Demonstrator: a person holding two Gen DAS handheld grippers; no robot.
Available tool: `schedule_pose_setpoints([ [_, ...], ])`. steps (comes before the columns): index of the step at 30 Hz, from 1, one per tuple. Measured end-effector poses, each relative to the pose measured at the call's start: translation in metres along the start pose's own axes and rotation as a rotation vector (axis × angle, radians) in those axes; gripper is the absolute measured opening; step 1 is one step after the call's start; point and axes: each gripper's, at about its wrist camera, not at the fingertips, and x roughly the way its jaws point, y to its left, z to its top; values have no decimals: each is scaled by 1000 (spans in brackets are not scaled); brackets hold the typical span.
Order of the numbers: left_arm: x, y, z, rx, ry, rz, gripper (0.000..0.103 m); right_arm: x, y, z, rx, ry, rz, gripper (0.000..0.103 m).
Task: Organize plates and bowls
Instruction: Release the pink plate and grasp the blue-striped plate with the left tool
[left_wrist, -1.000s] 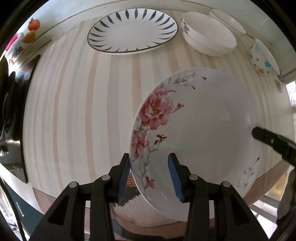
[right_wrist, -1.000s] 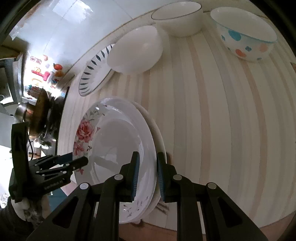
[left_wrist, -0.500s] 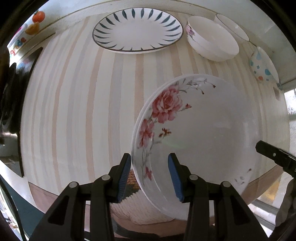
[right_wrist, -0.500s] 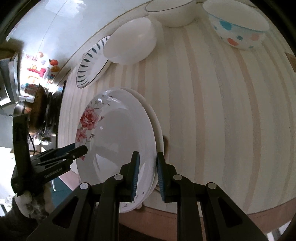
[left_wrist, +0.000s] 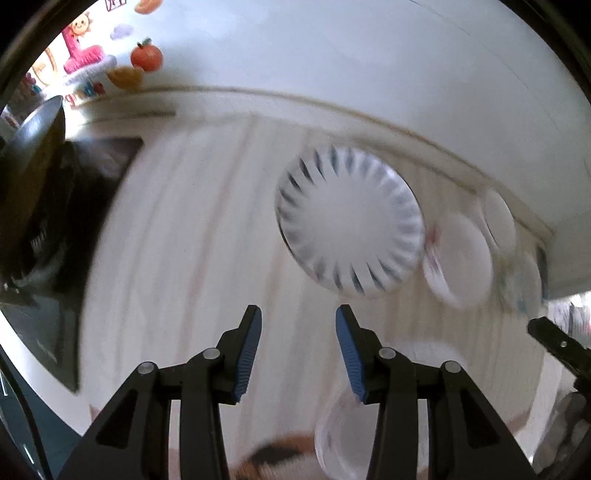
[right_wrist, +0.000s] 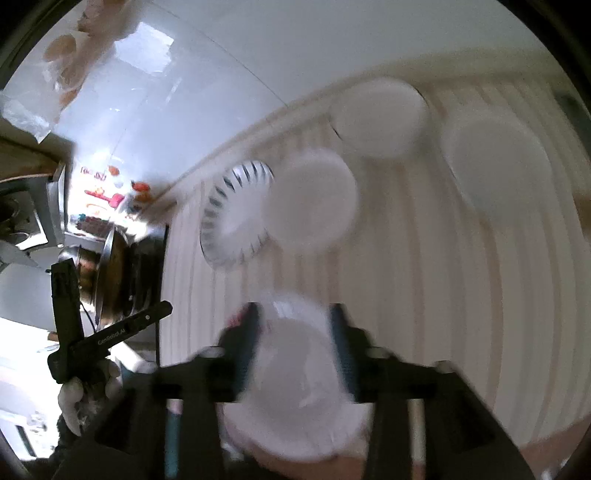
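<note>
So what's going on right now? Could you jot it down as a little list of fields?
setting: striped countertop against a white wall, both views blurred by motion
left gripper: open, holding nothing, above the counter
right gripper: looks open, fingers either side of the floral plate; grip unclear through blur
floral plate: at the counter's near edge
striped-rim plate: flat on the counter, further back
bowls: three in the right wrist view, white bowl beside the striped-rim plate
</note>
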Motion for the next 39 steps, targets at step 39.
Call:
schedule_pose_setpoints([
  [39, 77, 18, 38, -69, 77, -77, 21, 198, 100, 144, -379, 206, -239, 15],
])
